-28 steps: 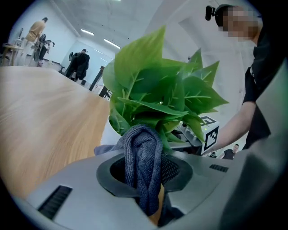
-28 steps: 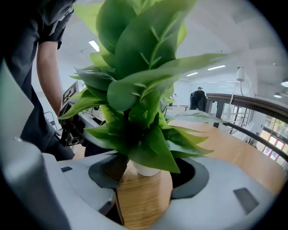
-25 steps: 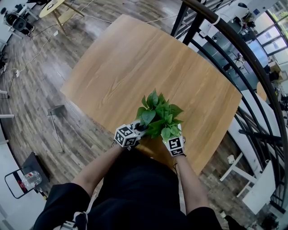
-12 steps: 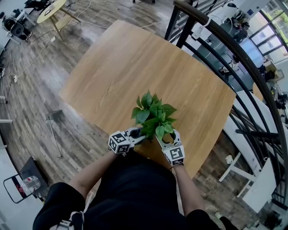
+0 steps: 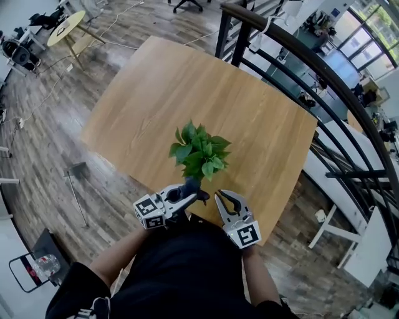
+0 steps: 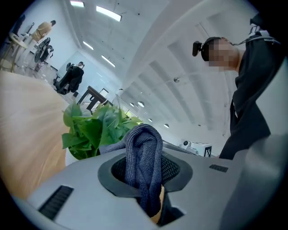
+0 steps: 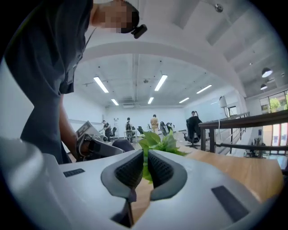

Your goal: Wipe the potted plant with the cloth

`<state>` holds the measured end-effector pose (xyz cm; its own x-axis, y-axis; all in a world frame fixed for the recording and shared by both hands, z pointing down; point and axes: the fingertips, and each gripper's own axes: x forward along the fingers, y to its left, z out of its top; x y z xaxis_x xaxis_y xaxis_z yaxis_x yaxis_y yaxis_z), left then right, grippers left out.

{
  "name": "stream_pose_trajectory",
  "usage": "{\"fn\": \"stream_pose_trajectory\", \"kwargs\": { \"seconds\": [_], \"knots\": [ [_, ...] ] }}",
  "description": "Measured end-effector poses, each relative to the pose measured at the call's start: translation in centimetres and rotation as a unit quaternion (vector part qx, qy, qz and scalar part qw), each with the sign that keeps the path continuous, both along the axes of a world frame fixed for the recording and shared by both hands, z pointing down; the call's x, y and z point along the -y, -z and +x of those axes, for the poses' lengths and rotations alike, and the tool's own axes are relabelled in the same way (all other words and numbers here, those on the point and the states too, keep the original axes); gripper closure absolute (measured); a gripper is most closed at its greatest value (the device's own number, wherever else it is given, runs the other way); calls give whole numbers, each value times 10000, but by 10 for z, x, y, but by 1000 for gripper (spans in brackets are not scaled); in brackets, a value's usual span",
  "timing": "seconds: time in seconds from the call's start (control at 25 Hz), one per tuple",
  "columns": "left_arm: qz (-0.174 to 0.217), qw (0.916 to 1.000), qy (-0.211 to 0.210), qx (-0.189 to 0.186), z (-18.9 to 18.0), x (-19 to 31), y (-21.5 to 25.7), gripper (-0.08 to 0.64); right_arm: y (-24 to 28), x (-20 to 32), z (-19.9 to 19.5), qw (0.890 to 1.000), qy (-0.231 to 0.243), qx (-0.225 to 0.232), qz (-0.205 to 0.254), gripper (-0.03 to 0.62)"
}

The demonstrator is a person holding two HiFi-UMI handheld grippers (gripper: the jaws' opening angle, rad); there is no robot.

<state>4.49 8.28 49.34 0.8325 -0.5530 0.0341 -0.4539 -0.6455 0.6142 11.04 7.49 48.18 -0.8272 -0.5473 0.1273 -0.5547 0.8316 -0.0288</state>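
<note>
A leafy green potted plant [image 5: 199,148] stands on the wooden table [image 5: 156,87] near its front edge; it also shows in the left gripper view [image 6: 92,130] and the right gripper view [image 7: 158,143]. My left gripper [image 5: 198,197] is shut on a dark blue-grey knitted cloth [image 5: 191,185], which bulges up between its pads [image 6: 144,157]. My right gripper [image 5: 219,196] is level beside it, just short of the plant. Its jaws have just been closing, and only a thin slit remains between the pads [image 7: 130,170], with nothing held in it.
A black curved railing [image 5: 299,59] runs along the table's far and right sides. A round table [image 5: 68,19] stands far left. On the wood floor at lower left is a small stand with a bottle [image 5: 34,252]. Several people stand far off [image 7: 154,122].
Both grippers have pulled back from the plant towards the person and risen. The right gripper's jaws, wide beside the pot before, have come together. The cloth stays in the left gripper.
</note>
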Motion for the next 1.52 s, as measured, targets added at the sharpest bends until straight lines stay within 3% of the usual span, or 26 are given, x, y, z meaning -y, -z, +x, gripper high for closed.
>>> {"fn": "stream_pose_trajectory", "kwargs": {
  "seconds": [0.12, 0.24, 0.4, 0.56, 0.72, 0.8, 0.96, 1.52],
  "knots": [
    [327, 9994, -59, -54, 12, -8, 31, 463, 36, -11, 10, 9993, -13, 330, 186, 555],
    [755, 9964, -178, 341, 24, -16, 36, 463, 63, -13, 22, 9982, -222, 516, 221, 555],
    [975, 9943, 92, 413, 26, -15, 53, 463, 102, -21, 25, 9942, -106, 834, 676, 557],
    [1450, 9859, 169, 813, 30, -18, 72, 463, 121, -31, 21, 9914, -198, 657, 1112, 573],
    [1725, 9802, 458, 852, 30, -12, 91, 463, 129, -36, 14, 9907, -193, 589, 1213, 574],
    [1756, 9786, 658, 850, 28, -8, 94, 463, 129, -32, 13, 9919, -189, 552, 1132, 574],
    [1515, 9833, 731, 689, 29, -3, 93, 463, 127, -21, 18, 9936, -274, 600, 919, 574],
    [1768, 9780, 852, 714, 27, -2, 102, 463, 110, -12, 30, 9954, -575, 496, 587, 574]
  ]
}}
